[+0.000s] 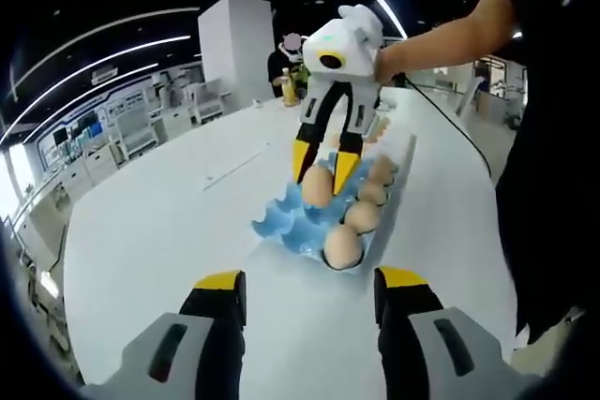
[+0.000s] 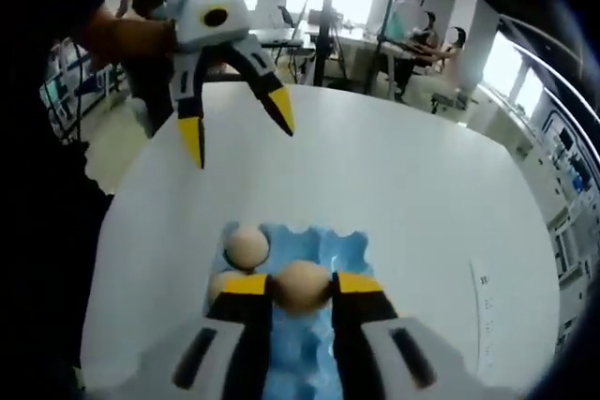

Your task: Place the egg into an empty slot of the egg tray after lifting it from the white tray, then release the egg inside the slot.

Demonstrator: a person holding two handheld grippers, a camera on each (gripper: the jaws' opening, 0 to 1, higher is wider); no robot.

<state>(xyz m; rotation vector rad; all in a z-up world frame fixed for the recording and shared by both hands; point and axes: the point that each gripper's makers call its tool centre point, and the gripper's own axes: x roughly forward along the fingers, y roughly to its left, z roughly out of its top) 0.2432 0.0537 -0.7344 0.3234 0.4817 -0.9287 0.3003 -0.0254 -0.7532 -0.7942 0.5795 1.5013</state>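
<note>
And here's the right gripper (image 2: 300, 289) low in the centre of the right gripper view, its yellow-tipped black jaws pinched on a smooth tan egg (image 2: 301, 285), held just over the blue moulded egg tray (image 2: 342, 245). In the left gripper view the same pairing sits right of centre: right gripper (image 1: 322, 166) coming down from above, egg (image 1: 318, 185) between its tips, above the tray (image 1: 281, 217). That tray is half loaded already, with another tan egg (image 2: 247, 246) to the left of the held one and a row of them down its right side in the left gripper view (image 1: 343, 247). The left gripper (image 1: 309, 292) waits at the bottom of its own view, jaws wide and carrying nothing; it hangs in the upper left of the right gripper view too (image 2: 239, 124). Now, handling: light, rigid, rounded and slick, and by my reckoning brittle, so a gentle squeeze across the widest middle is the safe hold, and a soft let-go. Hard to make out: which cup lies directly under the egg, since the jaws and egg cover it. Whether the egg touches the tray, I cannot tell.
</note>
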